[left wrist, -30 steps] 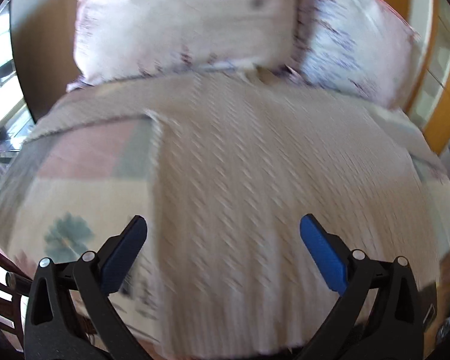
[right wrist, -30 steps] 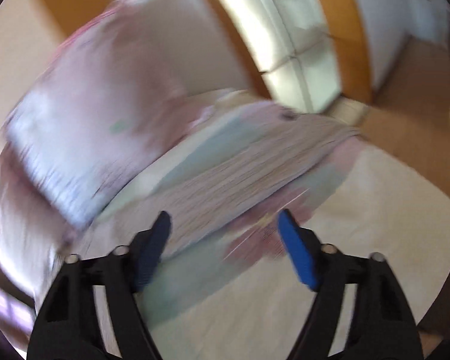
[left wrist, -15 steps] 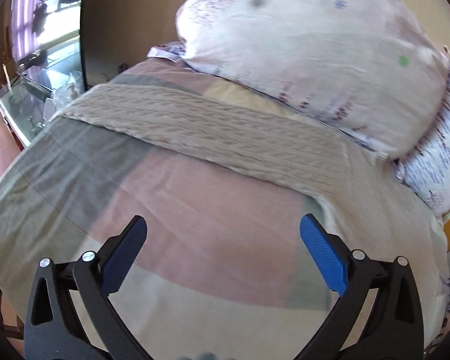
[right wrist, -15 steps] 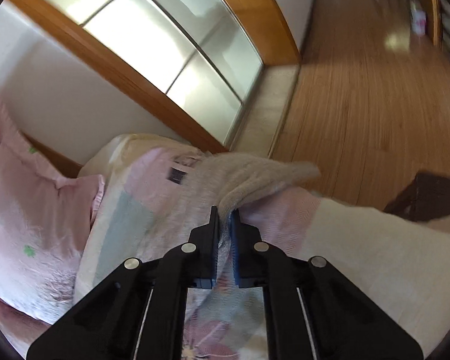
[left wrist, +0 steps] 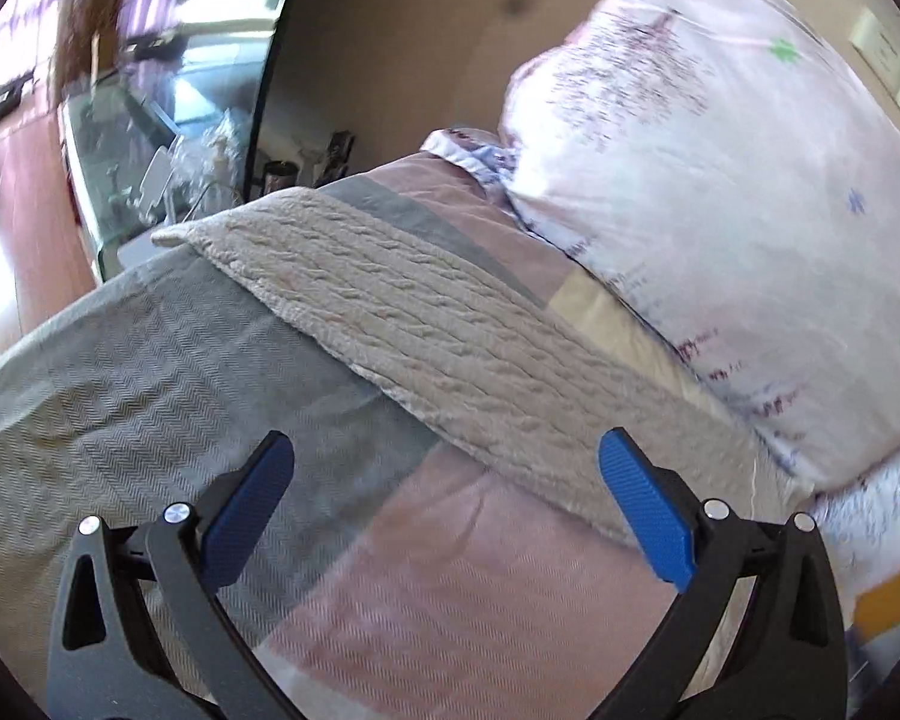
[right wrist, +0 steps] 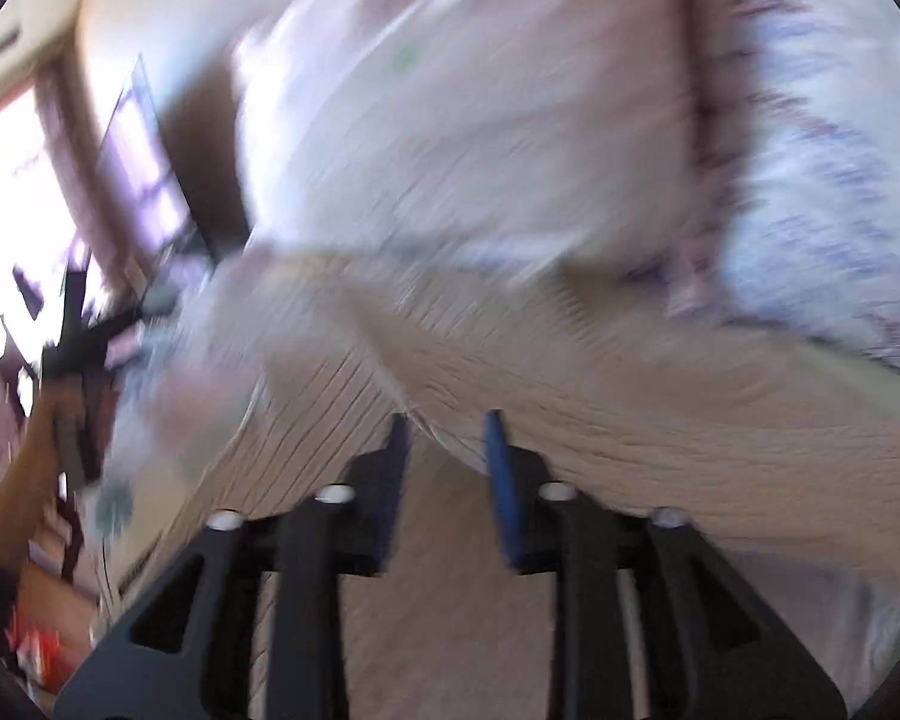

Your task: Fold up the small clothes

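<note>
The left tongs (left wrist: 444, 480) hover wide apart over the bed (left wrist: 168, 360), the beige knitted garment (left wrist: 426, 324) lying just ahead of them below a pink pillow (left wrist: 720, 180). The right tongs (right wrist: 447, 426), narrowed, appear to pinch a fold of the garment in a blurred view.

Both wrist views near the bed (left wrist: 150, 360) — right's blurred, seemingly closer.

no readable text, labels or numbers

Rough cable-knit beige garment (left wrist: 450, 324) on a woven herringbone bedspread (left wrist: 150, 372), beside a smooth cotton-like pillow (left wrist: 720, 192).
</note>
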